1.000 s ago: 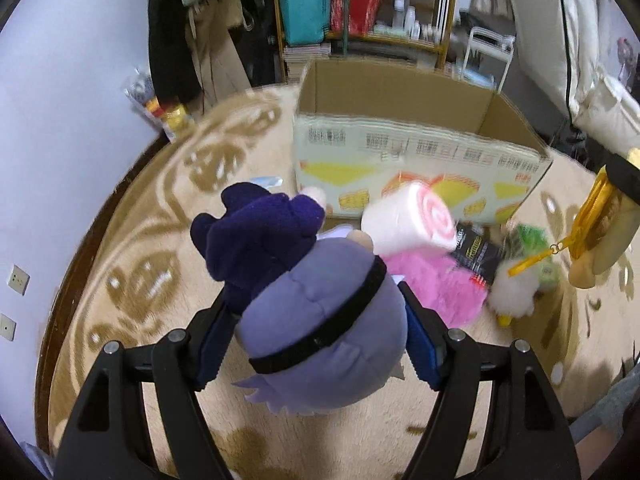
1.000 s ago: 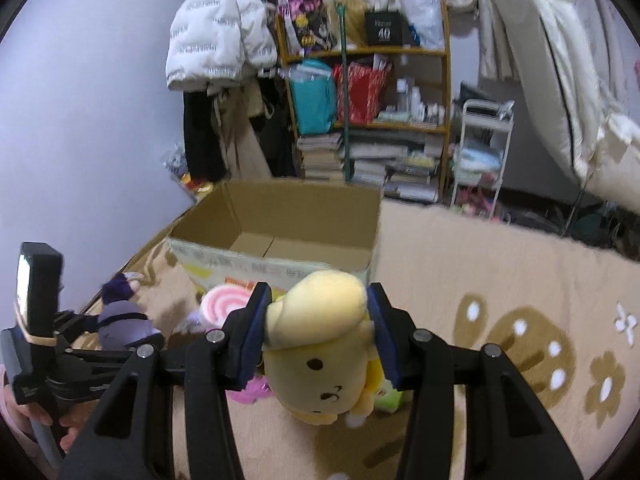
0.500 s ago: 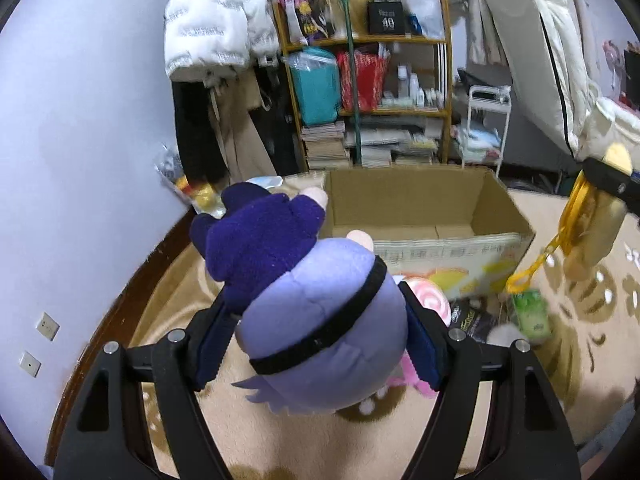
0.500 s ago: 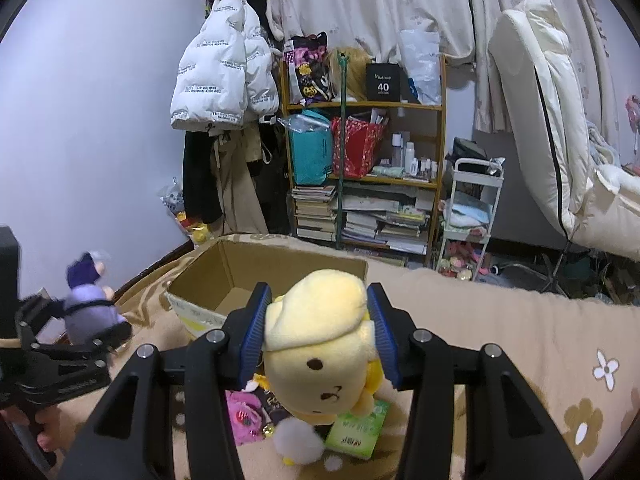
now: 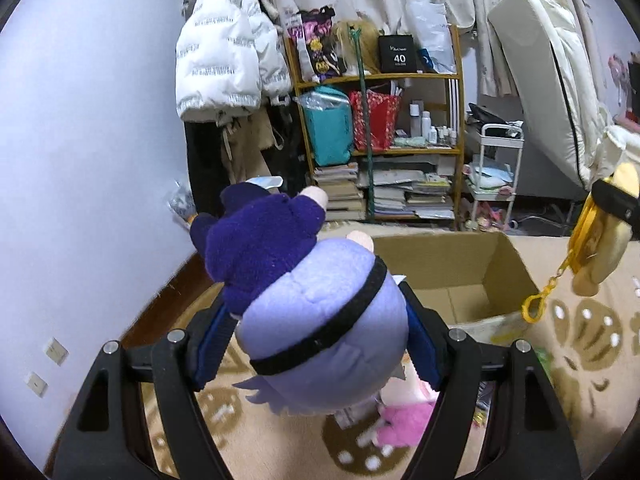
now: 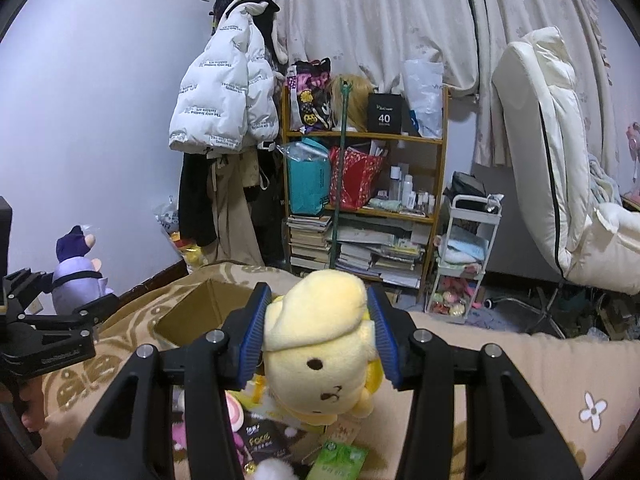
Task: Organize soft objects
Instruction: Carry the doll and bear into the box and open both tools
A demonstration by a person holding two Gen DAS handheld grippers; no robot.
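My left gripper (image 5: 316, 340) is shut on a purple plush doll (image 5: 312, 312) with a dark purple hat and holds it up in the air, left of the open cardboard box (image 5: 460, 276). The doll also shows in the right wrist view (image 6: 76, 272). My right gripper (image 6: 320, 336) is shut on a yellow plush dog (image 6: 320, 340), held above the bed, right of the box (image 6: 200, 316). The yellow plush also shows in the left wrist view (image 5: 604, 248), with a yellow clasp hanging from it.
On the beige patterned blanket (image 6: 520, 380) below lie a pink plush (image 5: 400, 424), a pink swirl plush (image 6: 234, 412), a dark packet (image 6: 264, 440) and a green packet (image 6: 336, 460). A cluttered shelf (image 6: 360, 200), a white cart (image 6: 464, 252) and a hanging white jacket (image 6: 220, 112) stand behind.
Both grippers have risen with their plush toys. The box and the toys on the blanket have dropped lower in both views, and the shelf and wall now fill more of the view.
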